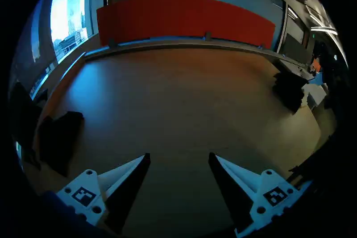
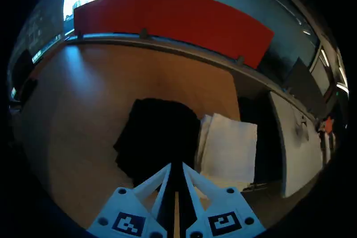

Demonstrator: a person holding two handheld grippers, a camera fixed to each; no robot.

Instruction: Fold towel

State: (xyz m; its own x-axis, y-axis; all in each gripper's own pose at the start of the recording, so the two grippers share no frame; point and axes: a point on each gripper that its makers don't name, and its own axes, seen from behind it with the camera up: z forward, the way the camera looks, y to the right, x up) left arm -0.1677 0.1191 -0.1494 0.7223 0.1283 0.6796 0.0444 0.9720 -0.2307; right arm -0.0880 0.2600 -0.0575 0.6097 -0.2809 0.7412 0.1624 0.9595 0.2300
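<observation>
In the right gripper view a dark towel [image 2: 156,135] lies crumpled on the wooden table [image 2: 80,104], just ahead of my right gripper [image 2: 176,165]. Its fingers are drawn close together over the towel's near edge, with dark cloth in the narrow gap between them. A folded white towel [image 2: 230,146] lies right beside the dark one. In the left gripper view my left gripper [image 1: 178,155] stands open above bare wood [image 1: 178,104], with nothing between its fingers.
A red partition [image 1: 183,17] runs along the table's far edge. A dark cloth pile [image 1: 60,139] lies at the left rim and another dark pile [image 1: 290,88] at the far right. A grey cabinet [image 2: 296,148] stands past the table's right edge.
</observation>
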